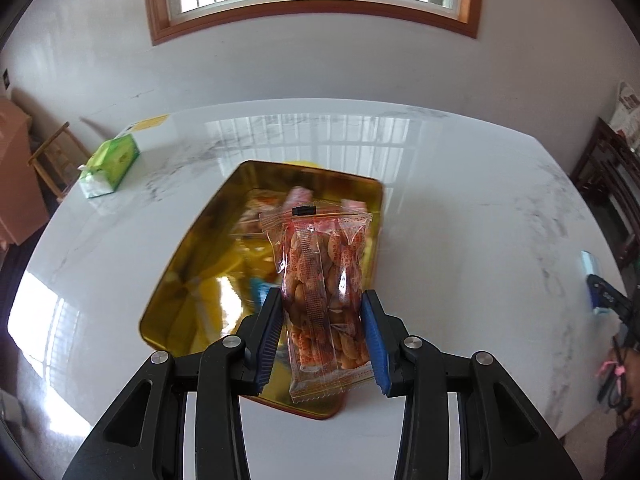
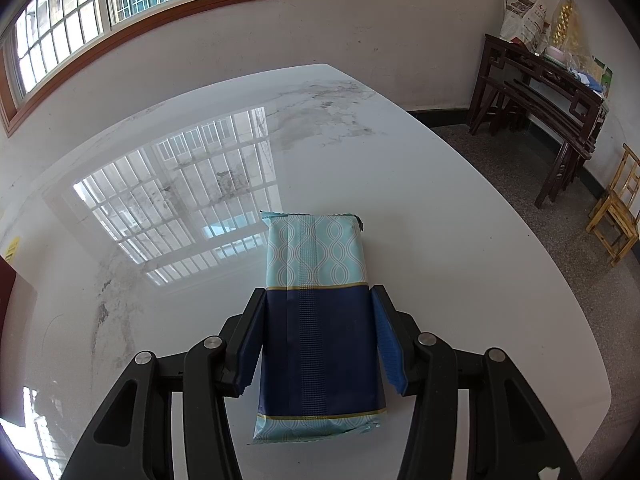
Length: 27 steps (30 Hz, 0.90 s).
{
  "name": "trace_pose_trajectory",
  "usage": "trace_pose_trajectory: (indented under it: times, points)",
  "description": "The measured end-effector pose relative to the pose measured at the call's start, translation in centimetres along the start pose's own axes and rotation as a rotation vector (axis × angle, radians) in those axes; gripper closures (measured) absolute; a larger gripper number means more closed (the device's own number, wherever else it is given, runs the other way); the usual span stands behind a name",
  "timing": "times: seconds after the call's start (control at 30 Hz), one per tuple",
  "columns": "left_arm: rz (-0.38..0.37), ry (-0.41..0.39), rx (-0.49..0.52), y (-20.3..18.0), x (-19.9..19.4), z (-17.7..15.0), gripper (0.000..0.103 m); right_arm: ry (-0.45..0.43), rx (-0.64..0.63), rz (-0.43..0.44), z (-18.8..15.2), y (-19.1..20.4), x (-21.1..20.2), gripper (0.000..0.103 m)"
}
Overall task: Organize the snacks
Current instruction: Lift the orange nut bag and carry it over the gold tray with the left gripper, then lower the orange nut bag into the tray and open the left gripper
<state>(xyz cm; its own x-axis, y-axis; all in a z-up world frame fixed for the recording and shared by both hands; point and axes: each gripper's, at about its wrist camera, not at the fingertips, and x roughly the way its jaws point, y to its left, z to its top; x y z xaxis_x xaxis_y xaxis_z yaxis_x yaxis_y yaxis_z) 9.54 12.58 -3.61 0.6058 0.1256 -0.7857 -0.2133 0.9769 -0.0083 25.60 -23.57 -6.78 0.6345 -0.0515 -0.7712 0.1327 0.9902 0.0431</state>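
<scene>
Left gripper [image 1: 322, 320]: a clear plastic packet of orange-brown snack pieces with red print [image 1: 324, 292] is clamped between the blue-padded fingers [image 1: 374, 330], held lengthwise, top seal toward 12 o'clock. The packet is held over the near right part of an open rectangular gold metal tin [image 1: 192, 248]; whether its lower end touches the tin cannot be told. Several other wrapped snacks [image 1: 300, 200] are seen inside the tin toward 12 o'clock, blurred, plus a yellow item and a blue item at the tin's near end, type not clear. The tin sits on the glossy white marble surface [image 1: 460, 208].

A green tissue pack [image 1: 110, 166] lies on the surface at 10 o'clock from the tin, well apart, with a flat white box [image 1: 154, 134] just beyond it. The other gripper is seen at the 3 o'clock edge of the left wrist view with a pale blue item in it.

Right gripper [image 2: 318, 336]: a rectangular foil snack pack, navy blue with pale teal patterned ends and thin gold stripes [image 2: 320, 320], is gripped across its navy midsection by both fingers [image 2: 386, 340]. Pack is held lengthwise, far end toward 12 o'clock, above the surface [image 2: 440, 220]; contact with it cannot be told. A window reflection is seen on the surface at 10 o'clock from the pack. A dark wooden side table [image 2: 540, 92] stands against the wall at 2 o'clock, a small wooden chair [image 2: 618, 204] at 3 o'clock.
</scene>
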Motion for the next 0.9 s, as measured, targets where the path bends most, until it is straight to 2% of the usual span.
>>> trace_pose_trajectory:
  times: [0.37,0.9]
  points:
    - [0.081,-0.026,-0.006,3.6,2.5,1.2,0.063,-0.001,0.003,-0.007,0.0,0.2,0.0,0.054]
    - [0.081,-0.033,0.027,6.9,5.5,2.9,0.063,-0.002,0.005,-0.012,-0.2,0.2,-0.2,0.054]
